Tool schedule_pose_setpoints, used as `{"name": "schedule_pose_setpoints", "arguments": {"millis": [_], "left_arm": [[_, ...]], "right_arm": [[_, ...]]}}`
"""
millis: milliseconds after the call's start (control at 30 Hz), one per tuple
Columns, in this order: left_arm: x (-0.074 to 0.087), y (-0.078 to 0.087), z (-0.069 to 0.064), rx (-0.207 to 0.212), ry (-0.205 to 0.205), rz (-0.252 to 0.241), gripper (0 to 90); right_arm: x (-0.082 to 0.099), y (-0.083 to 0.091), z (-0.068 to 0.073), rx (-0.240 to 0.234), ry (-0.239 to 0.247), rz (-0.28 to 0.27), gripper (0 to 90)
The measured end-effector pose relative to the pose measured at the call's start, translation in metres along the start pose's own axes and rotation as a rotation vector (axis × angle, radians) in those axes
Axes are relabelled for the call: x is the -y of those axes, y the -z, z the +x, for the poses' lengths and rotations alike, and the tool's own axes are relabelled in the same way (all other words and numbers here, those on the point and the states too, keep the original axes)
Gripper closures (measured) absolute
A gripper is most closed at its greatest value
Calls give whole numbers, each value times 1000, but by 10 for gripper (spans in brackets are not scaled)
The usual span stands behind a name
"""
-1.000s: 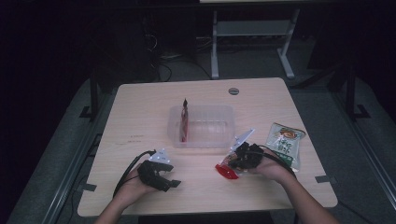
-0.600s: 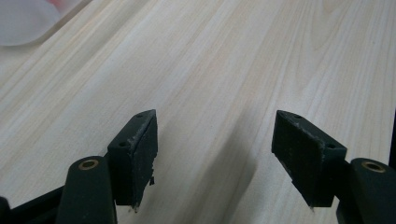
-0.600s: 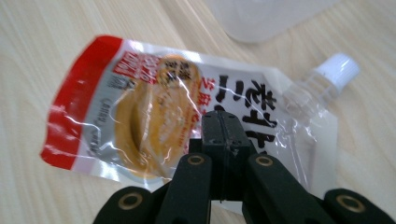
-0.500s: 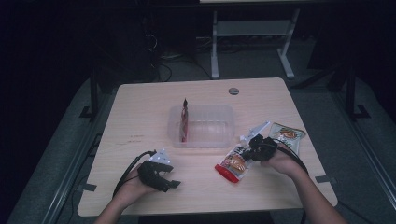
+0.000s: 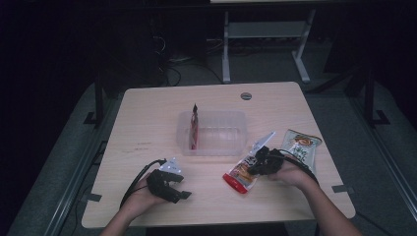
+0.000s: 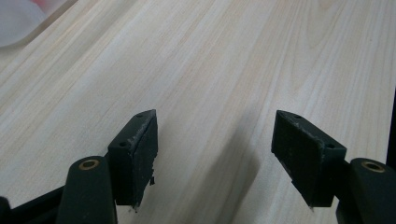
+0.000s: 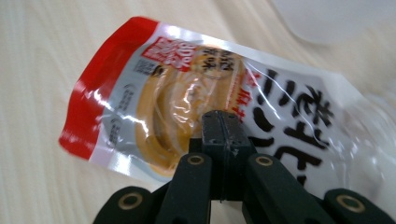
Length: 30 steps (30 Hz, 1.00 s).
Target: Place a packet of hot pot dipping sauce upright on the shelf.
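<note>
A snack packet [image 5: 238,177] with a red end and a clear window lies slanted on the table's front right. In the right gripper view the packet [image 7: 154,93] faces up with tan food inside. My right gripper [image 5: 256,164] is shut, its two jaws pressed together over the packet's face [image 7: 224,116]; whether they pinch any film I cannot tell. My left gripper [image 5: 179,189] rests at the table's front left, open. Between its pads [image 6: 215,149] there is bare wood.
A clear plastic tub [image 5: 231,142] sits mid-table with a thin red packet [image 5: 194,128] standing upright at its left end. A green-and-white packet [image 5: 301,147] lies flat to the right of my right hand. A round cable hole [image 5: 246,96] marks the table's far side.
The right hand swung right along the snack packet, then came back left over it. The packet shifted only slightly. The left gripper stayed put.
</note>
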<state>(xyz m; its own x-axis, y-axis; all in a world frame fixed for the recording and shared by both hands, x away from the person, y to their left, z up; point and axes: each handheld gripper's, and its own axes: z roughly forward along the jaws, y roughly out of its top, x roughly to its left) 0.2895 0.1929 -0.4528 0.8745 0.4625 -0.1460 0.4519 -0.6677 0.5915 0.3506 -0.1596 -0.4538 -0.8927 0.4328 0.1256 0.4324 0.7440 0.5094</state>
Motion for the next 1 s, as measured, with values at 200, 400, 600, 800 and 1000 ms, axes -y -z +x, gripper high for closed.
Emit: {"name": "schedule_pose_setpoints", "arguments": {"millis": [200, 400, 600, 800, 1000], "left_arm": [[0, 1, 0, 1, 0, -10, 311], [-2, 4, -1, 9, -2, -28, 311], [-3, 4, -3, 10, -13, -46, 310], [-10, 6, -5, 20, -8, -83, 309], [-26, 3, -8, 41, -31, -119, 279]], "right_arm": [[-17, -14, 22, -31, 57, -5, 900], [-35, -29, 45, -56, 121, -16, 900], [-54, -42, 64, -74, 167, -22, 900], [-54, -39, 65, -73, 182, -36, 826], [-43, -17, 60, -42, 134, -95, 640]]}}
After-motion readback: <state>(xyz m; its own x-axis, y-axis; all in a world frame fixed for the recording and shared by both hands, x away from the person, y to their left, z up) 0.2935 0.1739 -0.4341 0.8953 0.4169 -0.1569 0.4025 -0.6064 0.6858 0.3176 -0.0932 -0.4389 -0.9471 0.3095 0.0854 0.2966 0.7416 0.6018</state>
